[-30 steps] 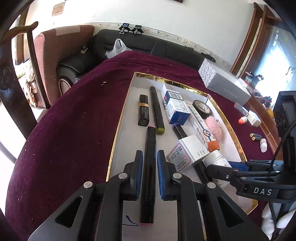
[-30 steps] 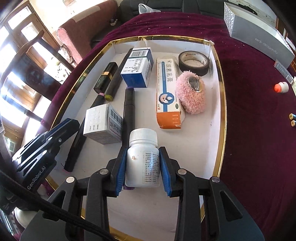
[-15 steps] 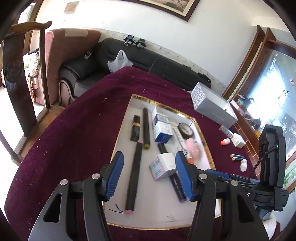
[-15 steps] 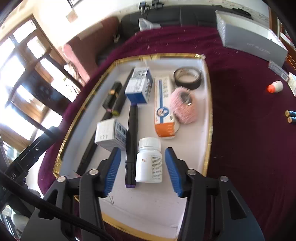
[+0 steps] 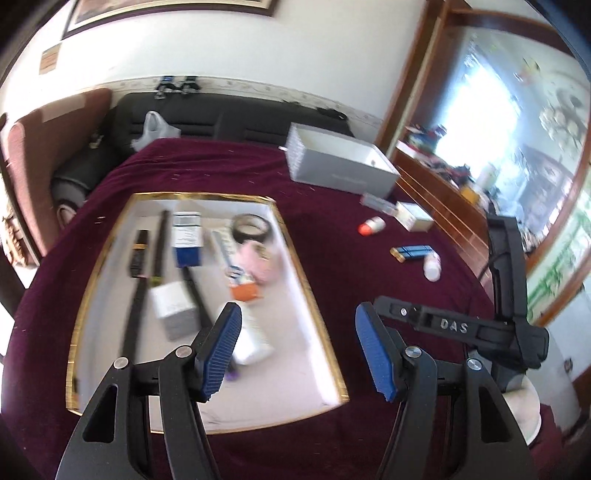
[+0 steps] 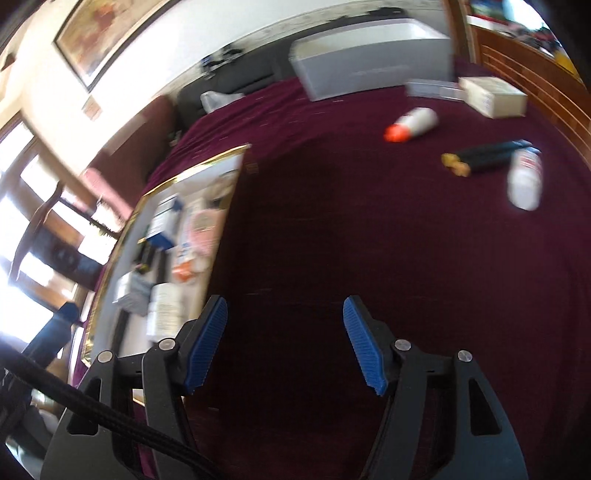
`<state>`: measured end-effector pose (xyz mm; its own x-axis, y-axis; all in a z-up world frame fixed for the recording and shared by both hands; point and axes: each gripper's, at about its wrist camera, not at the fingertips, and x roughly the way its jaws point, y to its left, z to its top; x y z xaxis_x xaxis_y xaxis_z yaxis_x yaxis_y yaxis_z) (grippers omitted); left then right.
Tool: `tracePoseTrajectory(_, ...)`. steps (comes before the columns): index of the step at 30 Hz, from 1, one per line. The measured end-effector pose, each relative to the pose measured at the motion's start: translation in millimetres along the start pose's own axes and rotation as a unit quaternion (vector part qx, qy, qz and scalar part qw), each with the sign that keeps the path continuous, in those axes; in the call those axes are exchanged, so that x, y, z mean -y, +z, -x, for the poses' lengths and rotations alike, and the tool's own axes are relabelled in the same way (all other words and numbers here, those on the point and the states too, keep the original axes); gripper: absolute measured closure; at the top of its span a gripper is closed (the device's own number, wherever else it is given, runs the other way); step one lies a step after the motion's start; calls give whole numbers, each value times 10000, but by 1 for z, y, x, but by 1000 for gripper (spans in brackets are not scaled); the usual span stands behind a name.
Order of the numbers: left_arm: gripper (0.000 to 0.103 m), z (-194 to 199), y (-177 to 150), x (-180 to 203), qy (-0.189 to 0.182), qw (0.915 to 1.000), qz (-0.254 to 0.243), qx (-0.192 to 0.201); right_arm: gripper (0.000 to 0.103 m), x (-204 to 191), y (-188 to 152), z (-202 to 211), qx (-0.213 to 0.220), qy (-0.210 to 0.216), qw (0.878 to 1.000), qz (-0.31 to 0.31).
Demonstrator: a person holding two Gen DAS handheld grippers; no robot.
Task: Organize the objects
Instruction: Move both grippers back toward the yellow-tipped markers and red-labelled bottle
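Both jaws spread, just opening, nothing between: left gripper, right gripper. Tray already holds pill bottle, boxes, markers. Left on the maroon surface: white bottle, batteries, orange-capped bottle, small box.

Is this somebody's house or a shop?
Most likely a home, probably a living room. A black sofa stands behind the table with the dark red cloth, a framed picture hangs on the wall, and a wooden chair sits by the bright windows.
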<state>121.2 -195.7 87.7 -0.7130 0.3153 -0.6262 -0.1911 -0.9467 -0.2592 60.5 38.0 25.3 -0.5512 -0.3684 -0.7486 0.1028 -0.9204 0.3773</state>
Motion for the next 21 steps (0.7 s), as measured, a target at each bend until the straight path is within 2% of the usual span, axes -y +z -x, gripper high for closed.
tracePoseTrajectory(5, 45, -19, -6, 45, -127, 9989, -349, -278, 38, 42, 0, 21, 322, -498, 9980, -213)
tracePoseTrajectory(13, 45, -42, -20, 86, -82, 9956, -682, -640, 34, 72, -1, 42, 725, -1323, 9885, -126)
tracePoseTrajectory(21, 45, -62, -25, 108, -103, 9923, -810, -932, 34, 94, 2, 44, 752, -1545, 9850, -158)
